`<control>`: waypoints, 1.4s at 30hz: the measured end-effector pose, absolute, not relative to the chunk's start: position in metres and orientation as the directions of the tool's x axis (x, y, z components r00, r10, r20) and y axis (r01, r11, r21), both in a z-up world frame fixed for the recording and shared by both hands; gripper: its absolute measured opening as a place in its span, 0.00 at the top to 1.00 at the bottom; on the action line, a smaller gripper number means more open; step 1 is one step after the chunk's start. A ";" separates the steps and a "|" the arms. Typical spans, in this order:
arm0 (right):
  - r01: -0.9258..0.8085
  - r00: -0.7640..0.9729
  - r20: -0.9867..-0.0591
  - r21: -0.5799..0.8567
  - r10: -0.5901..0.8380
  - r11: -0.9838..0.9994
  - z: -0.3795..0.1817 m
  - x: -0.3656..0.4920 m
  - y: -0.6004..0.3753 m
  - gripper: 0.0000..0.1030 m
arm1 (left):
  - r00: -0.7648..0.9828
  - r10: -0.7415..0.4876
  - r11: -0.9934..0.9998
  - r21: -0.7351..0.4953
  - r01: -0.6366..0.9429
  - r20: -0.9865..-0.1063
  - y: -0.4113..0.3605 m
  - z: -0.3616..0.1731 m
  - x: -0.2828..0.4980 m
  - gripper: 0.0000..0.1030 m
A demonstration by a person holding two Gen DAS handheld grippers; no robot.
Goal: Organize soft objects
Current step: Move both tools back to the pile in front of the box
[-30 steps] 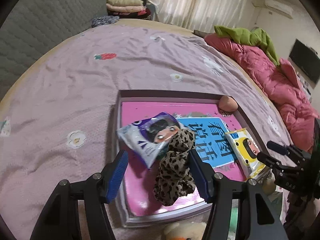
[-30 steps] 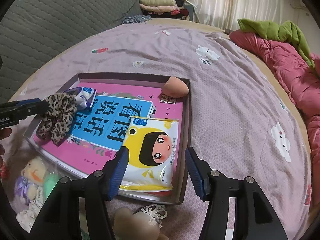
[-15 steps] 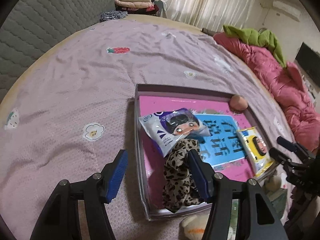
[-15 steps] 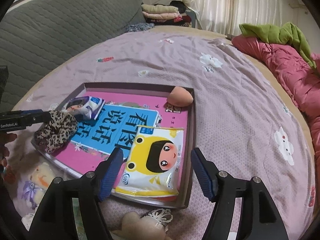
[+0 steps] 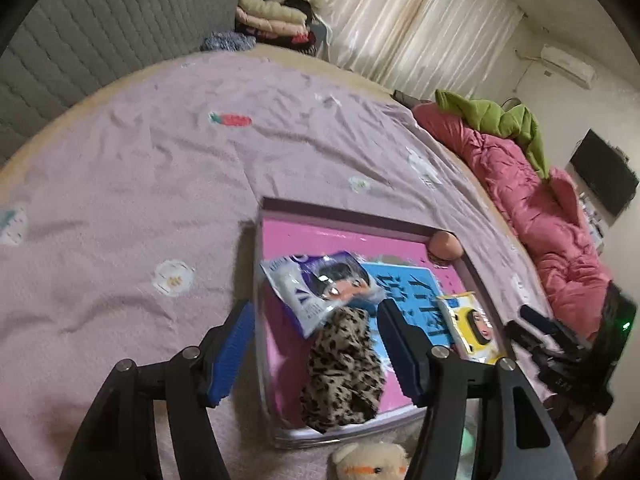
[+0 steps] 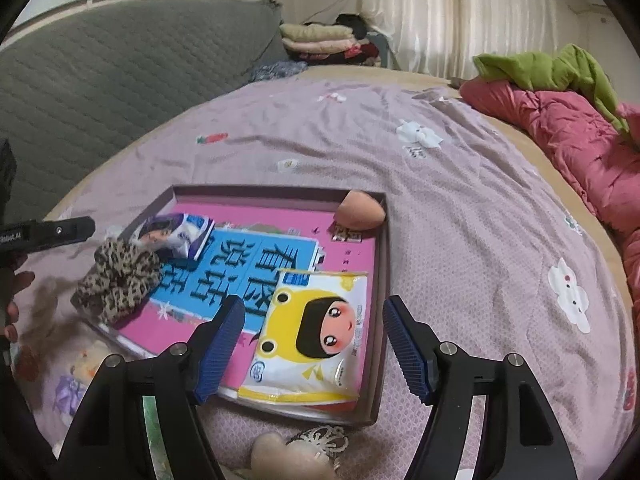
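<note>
A shallow box (image 5: 340, 216) (image 6: 382, 280) lies on the lilac bed sheet with a pink and blue book (image 6: 256, 268) in it. A leopard-print scrunchie (image 5: 340, 376) (image 6: 120, 276) rests at its near left corner, partly on a purple tissue pack (image 5: 320, 284) (image 6: 176, 234). A yellow tissue pack (image 5: 472, 328) (image 6: 316, 332) lies at the near right, a peach sponge (image 5: 444, 244) (image 6: 360, 212) in the far right corner. My left gripper (image 5: 314, 312) hangs open above the scrunchie, not touching it. My right gripper (image 6: 313, 308) stands open over the yellow pack.
Small plush toys (image 5: 368, 460) (image 6: 84, 364) and a beige soft piece with lace (image 6: 280, 456) lie on the sheet at the box's near side. A pink quilt (image 6: 580, 140) under a green cloth (image 6: 540, 68) lines the right. A grey padded headboard (image 6: 100, 80) and folded clothes (image 6: 316, 38) stand behind.
My left gripper has drawn back and to the left, away from the scrunchie, which stays in the box. My right gripper's jaws have widened over the yellow pack.
</note>
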State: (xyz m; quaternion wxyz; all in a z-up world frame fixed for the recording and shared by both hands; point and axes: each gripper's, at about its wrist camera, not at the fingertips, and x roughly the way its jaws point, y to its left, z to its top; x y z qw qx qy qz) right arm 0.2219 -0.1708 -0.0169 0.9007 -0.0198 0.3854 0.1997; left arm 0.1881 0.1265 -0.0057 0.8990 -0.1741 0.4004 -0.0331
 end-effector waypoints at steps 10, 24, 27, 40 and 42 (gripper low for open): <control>-0.359 0.749 -0.555 0.121 0.363 0.925 0.018 0.207 -0.181 0.26 | 0.738 -0.127 0.959 -0.271 -0.078 -0.662 0.117 0.017 0.171 0.37; -0.387 0.797 -0.444 0.144 0.409 0.911 0.044 0.180 -0.178 0.26 | 0.744 -0.172 0.953 -0.301 -0.041 -0.645 0.095 0.019 0.157 0.37; -0.372 0.806 -0.433 0.162 0.404 0.914 0.047 0.172 -0.184 0.26 | 0.745 -0.172 0.959 -0.284 -0.024 -0.645 0.087 0.019 0.151 0.37; -0.334 0.844 -0.373 0.199 0.386 0.921 0.060 0.145 -0.196 0.26 | 0.749 -0.151 0.962 -0.269 -0.038 -0.645 0.080 0.023 0.126 0.37; -0.335 0.837 -0.376 0.221 0.397 0.916 0.060 0.142 -0.197 0.25 | 0.748 -0.152 0.961 -0.273 -0.041 -0.646 0.079 0.023 0.122 0.37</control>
